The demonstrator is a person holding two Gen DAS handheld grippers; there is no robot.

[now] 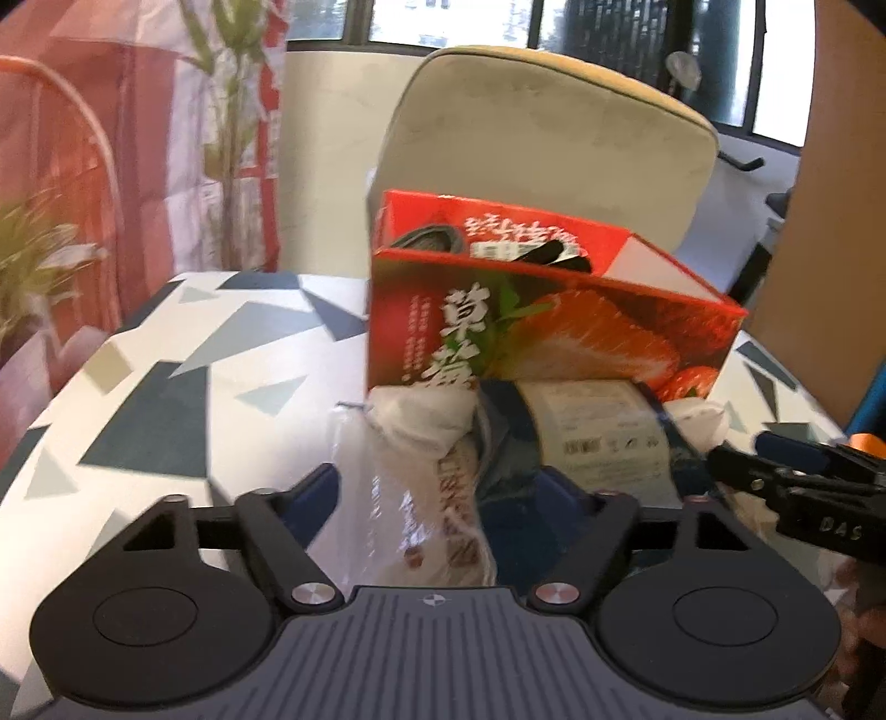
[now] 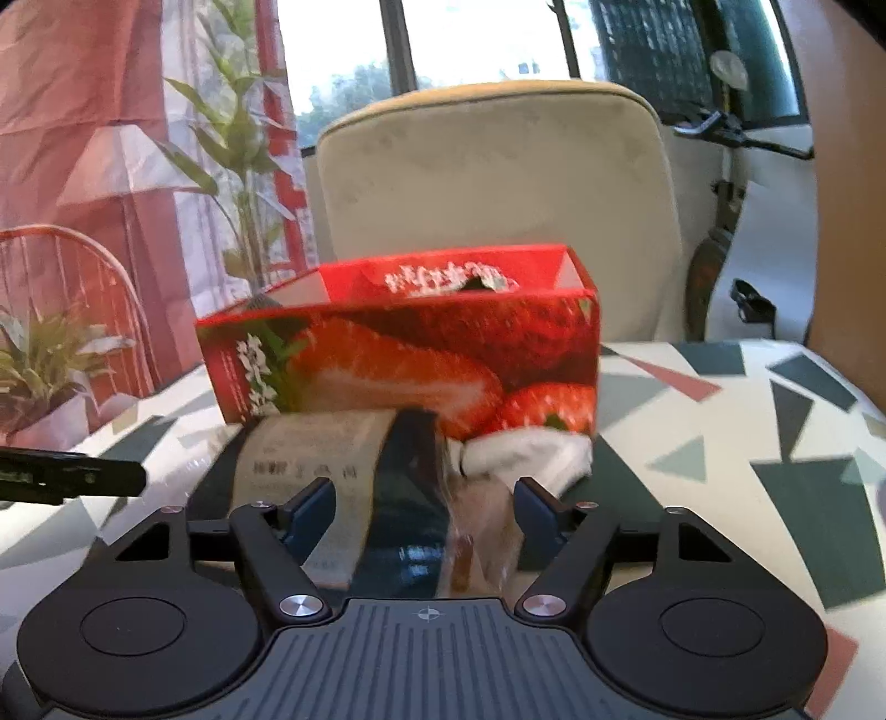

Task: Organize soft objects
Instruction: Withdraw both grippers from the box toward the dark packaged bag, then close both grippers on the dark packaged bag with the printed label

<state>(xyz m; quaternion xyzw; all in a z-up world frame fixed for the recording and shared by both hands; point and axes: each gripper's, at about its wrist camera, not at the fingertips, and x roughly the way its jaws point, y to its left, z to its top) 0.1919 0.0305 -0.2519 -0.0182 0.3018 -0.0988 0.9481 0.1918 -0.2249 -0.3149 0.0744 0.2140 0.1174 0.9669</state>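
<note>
Nearest the cameras, both grippers worked the same soft bundle from opposite sides. The left gripper (image 1: 462, 487) had its blue pads (image 1: 318, 493) set on either side of a clear plastic packet (image 1: 421, 498) with a white cloth (image 1: 426, 421) bunched at its top; the jaws stood partly apart with the packet filling the gap, though the blur did not settle whether the pads pressed it. The right gripper (image 2: 426, 507) likewise had its pads (image 2: 313, 507) either side of a dark blue roll (image 2: 398, 482) wrapped in a pale printed label (image 2: 326, 448), jaws partly apart around it, and again a firm grip could not be told. In the left wrist view the right gripper's black fingers reached in from the right edge beside that same labelled roll.

Just behind the bundle and touching it stood an open red strawberry box (image 2: 410, 354), upright on the table (image 2: 720, 432), whose cloth carried grey, blue and pink triangles. Inside the box lay dark items and a white-labelled package (image 1: 498, 243), only partly seen over the rim.

Beyond the table rose a beige cushioned chair back (image 2: 498, 166). Leafy plants (image 2: 238, 138) and a red-and-white hanging (image 2: 83, 111) stood to the left, and windows (image 2: 470, 39) ran across the rear.
</note>
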